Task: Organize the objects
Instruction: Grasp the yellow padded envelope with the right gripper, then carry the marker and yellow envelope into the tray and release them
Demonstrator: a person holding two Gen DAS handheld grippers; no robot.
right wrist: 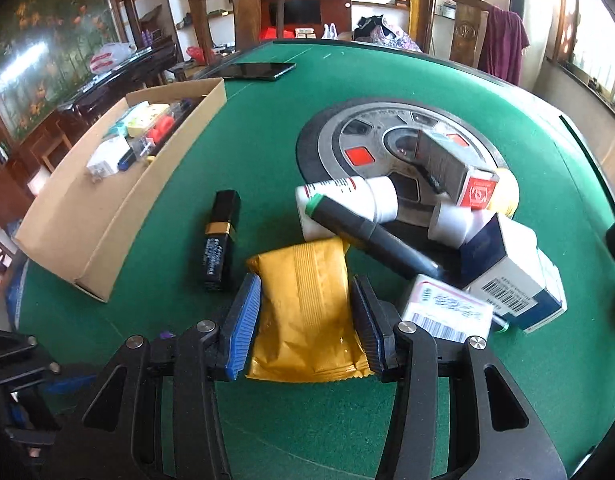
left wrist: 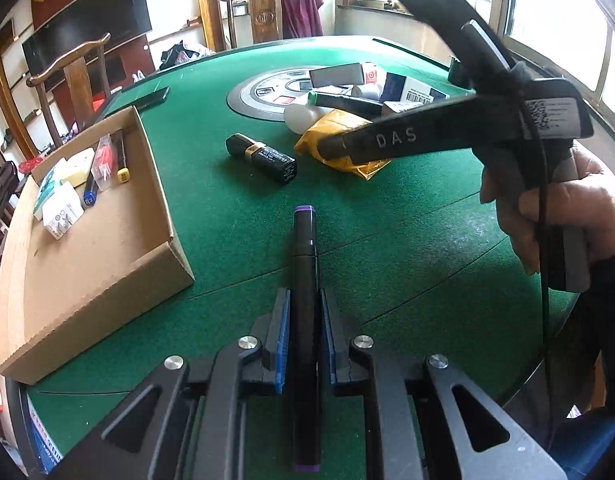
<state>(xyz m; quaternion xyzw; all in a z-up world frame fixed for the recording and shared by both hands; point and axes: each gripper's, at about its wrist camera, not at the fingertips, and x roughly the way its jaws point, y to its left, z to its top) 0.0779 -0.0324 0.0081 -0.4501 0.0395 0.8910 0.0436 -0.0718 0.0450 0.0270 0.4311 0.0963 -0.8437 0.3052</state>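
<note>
Left claw (left wrist: 303,332) clamped tight on a black marker with purple ends (left wrist: 304,280), marker lying along the fingers, tip pointing out over the green surface (left wrist: 235,248). Step in hand, I'd say: pick done, carry to the cardboard box (left wrist: 107,264) just to the left, already holding small packs and pens at its far end. Next move calls for a swing left and a lift over the box wall before letting go. Black lipstick tube (left wrist: 261,159) lies ahead, clear of that path. The right hand's tool (left wrist: 447,136) crosses the upper right.

Right wrist view: right claw (right wrist: 305,312) part open, pads pressing both sides of a yellow snack packet (right wrist: 303,296), so it grips it. Box (right wrist: 119,200) sits left. The lipstick tube (right wrist: 221,234) lies between packet and box. Clutter just right: green-capped marker (right wrist: 371,236), white bottle (right wrist: 347,200), barcode cartons (right wrist: 511,276), touching or near the packet.
</note>
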